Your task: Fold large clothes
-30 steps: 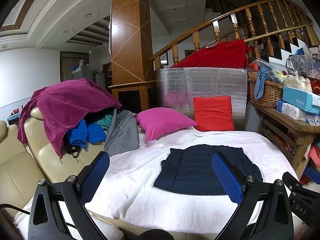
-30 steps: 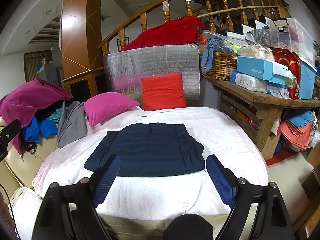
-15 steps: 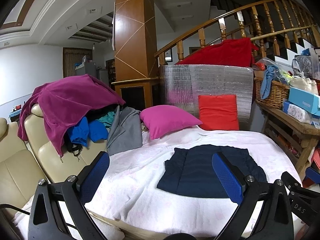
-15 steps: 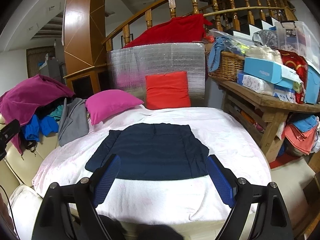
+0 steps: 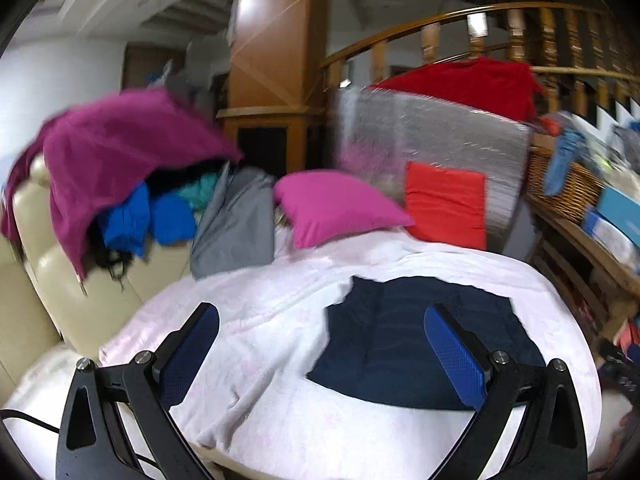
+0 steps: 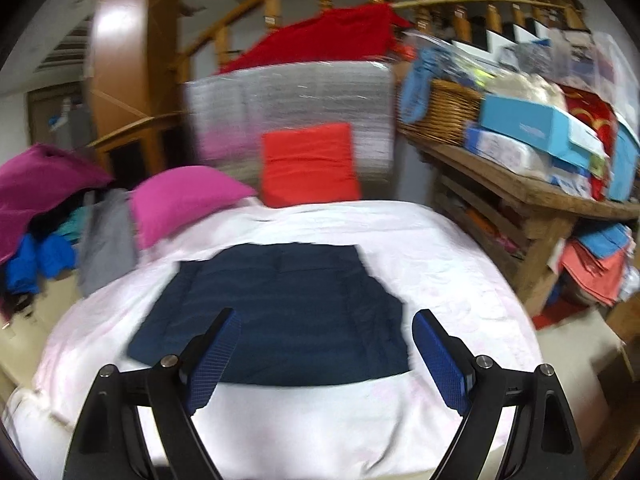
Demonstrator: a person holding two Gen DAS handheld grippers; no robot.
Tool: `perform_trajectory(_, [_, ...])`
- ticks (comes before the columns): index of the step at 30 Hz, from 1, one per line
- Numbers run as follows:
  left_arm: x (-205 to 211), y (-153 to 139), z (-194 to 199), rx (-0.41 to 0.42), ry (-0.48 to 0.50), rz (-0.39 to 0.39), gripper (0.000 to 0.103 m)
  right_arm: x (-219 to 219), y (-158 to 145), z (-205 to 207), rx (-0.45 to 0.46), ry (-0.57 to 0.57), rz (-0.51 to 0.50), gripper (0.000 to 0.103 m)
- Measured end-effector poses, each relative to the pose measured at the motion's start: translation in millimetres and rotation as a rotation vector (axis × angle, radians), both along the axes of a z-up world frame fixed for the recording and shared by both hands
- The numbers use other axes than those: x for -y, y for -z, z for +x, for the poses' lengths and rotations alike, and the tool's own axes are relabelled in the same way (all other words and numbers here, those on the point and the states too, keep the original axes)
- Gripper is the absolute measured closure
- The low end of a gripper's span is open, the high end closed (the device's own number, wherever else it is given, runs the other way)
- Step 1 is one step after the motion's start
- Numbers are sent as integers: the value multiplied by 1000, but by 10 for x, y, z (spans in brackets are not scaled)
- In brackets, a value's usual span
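Item: navy garment, flat on white blanket, just ahead of my right gripper and left gripper (both wide, empty). Risk: pads snagging blanket with hem, dragging fold askew.

The blanket lies bare around the garment; pillows crowd its far edge, clothes its left, a table its right.

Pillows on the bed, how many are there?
2. The pink pillow lies at the back left of the bed; the red pillow stands beside it, leaning against the silver board. More may be hidden.
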State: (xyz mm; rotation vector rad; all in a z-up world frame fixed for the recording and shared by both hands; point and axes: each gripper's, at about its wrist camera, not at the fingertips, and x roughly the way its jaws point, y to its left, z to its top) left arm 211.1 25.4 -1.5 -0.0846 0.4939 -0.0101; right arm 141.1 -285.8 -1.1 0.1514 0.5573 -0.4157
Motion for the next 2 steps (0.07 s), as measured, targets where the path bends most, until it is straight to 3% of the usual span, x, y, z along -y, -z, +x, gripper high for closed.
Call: perform_trajectory(2, [-215, 175, 371, -48, -65, -22, 1, 392, 171, 212, -30, 69, 14, 11])
